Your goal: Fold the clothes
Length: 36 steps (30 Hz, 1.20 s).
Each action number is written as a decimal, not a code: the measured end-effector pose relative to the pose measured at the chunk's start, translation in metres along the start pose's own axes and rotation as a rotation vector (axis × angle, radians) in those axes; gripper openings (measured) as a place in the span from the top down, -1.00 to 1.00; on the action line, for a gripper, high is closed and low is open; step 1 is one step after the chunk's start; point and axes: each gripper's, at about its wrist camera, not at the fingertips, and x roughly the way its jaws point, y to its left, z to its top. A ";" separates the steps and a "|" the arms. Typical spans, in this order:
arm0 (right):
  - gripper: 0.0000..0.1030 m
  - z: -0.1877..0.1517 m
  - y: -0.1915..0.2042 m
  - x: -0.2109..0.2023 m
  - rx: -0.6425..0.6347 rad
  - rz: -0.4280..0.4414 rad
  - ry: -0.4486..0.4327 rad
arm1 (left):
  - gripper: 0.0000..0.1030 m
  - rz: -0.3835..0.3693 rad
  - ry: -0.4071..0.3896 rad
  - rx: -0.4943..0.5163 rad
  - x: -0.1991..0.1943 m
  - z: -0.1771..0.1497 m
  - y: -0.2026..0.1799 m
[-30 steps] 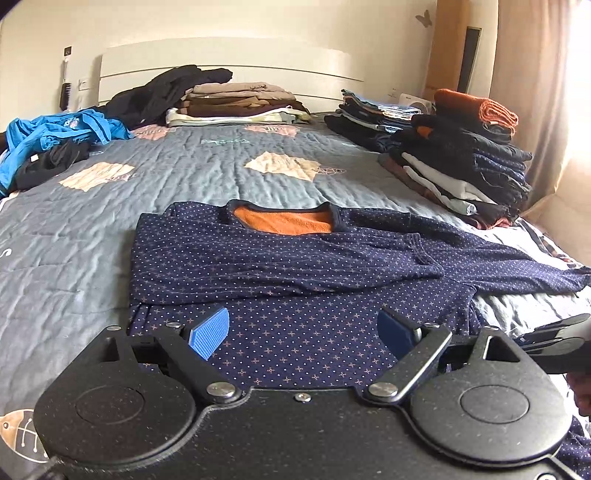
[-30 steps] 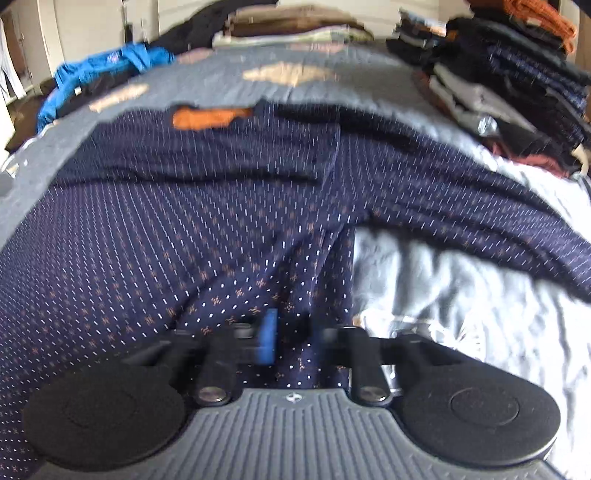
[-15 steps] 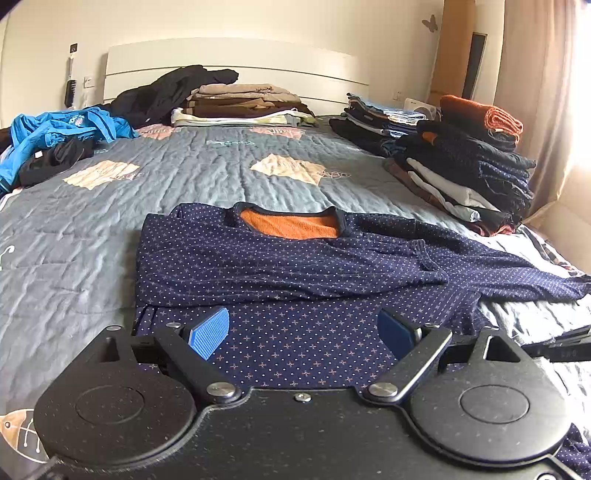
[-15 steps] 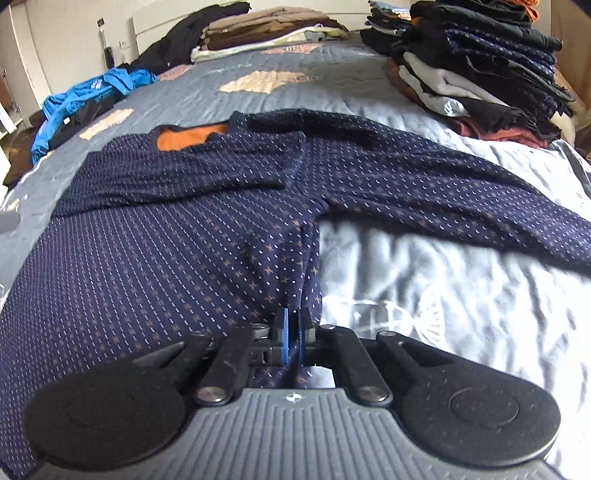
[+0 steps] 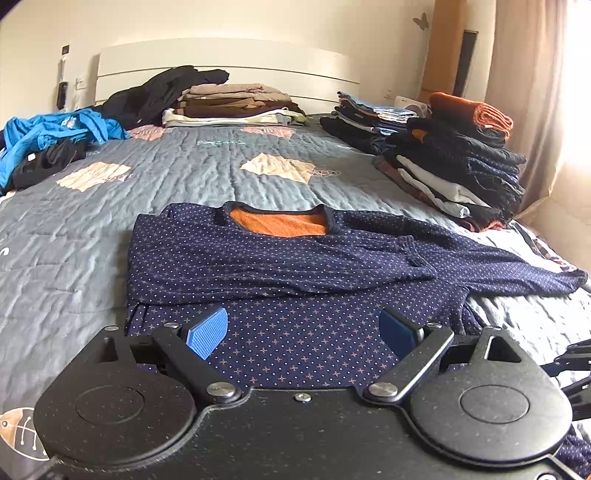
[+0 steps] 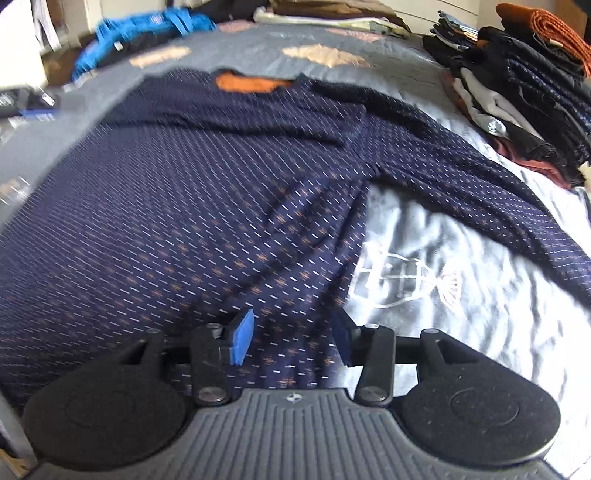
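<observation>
While our left gripper (image 5: 303,330) hangs spread wide, we see the navy sweater (image 5: 295,266) flat on the bed (image 5: 184,166) beyond both fingertips; our right gripper (image 6: 291,338) has just been opening, fabric between its pads untouched. Folded stacks (image 5: 461,166) lie far right.

— What lies ahead of the claw?
— A bed under a grey-blue quilt (image 5: 177,173) with pale patches, ending at a white headboard (image 5: 229,61) against a cream wall (image 5: 258,20).
— And off to its right?
— A beige curtain (image 5: 532,92) with strong daylight at its edge, a wooden panel (image 5: 443,40) just left of it, and a small butterfly ornament (image 5: 421,18) on the wall.
</observation>
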 end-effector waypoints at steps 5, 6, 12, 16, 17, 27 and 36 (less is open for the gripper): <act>0.85 -0.004 -0.001 0.012 0.024 0.014 0.028 | -0.74 0.008 0.010 -0.012 0.003 -0.001 0.004; 0.89 -0.006 -0.002 0.011 0.043 0.017 0.024 | -0.74 0.009 0.010 -0.015 0.003 0.000 0.005; 0.95 -0.013 -0.015 -0.020 0.087 -0.012 -0.032 | -0.74 0.003 0.006 -0.016 0.001 0.000 0.004; 1.00 -0.023 -0.023 -0.040 0.086 -0.072 -0.028 | -0.74 0.000 0.010 -0.015 0.002 0.001 0.002; 1.00 -0.027 -0.027 -0.040 0.110 -0.067 -0.017 | -0.74 -0.001 0.011 -0.013 0.002 0.001 0.001; 0.33 -0.034 0.006 -0.037 0.019 0.037 -0.044 | -0.74 -0.007 0.017 0.008 0.003 -0.002 -0.005; 0.68 -0.023 0.008 0.003 0.030 0.056 -0.011 | -0.74 0.001 0.025 0.008 0.005 -0.003 -0.002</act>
